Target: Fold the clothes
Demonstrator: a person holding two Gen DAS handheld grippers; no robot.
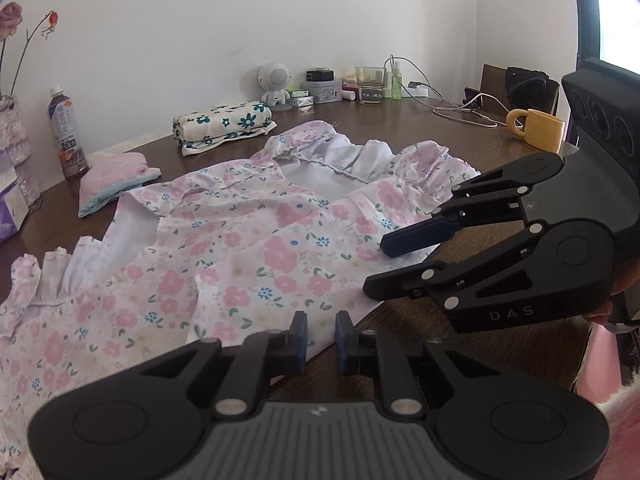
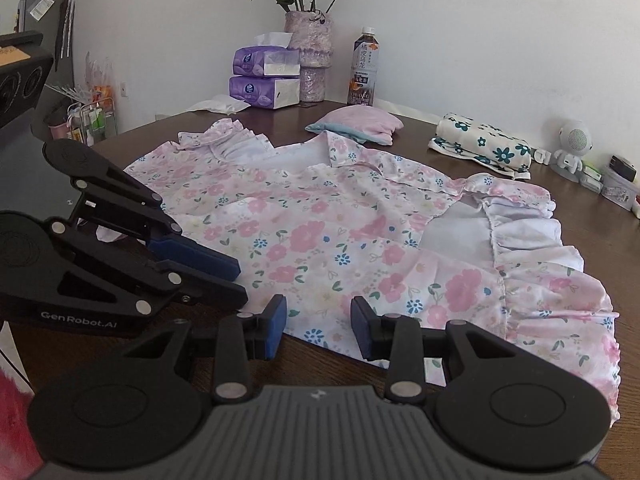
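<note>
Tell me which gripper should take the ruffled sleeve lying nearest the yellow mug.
Right gripper, probably. That ruffled sleeve of the pink floral shirt lies on its side, while the left gripper hovers over the hem further from the yellow mug. Both are open.

Garment (image 2: 320, 240) — white, pink and blue floral print. Folded cloth (image 2: 484, 146) beyond right gripper (image 2: 319, 326) — cream, teal flowers. Mug (image 1: 538, 128) — yellow.

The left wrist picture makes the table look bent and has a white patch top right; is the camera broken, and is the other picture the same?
Not broken: in the left wrist view the fisheye lens bows the table edge, and daylight washes out the window, while the floral dress stays sharp. The right wrist view curves the same way, with dark corners, even light and no glare on the dress.
</note>
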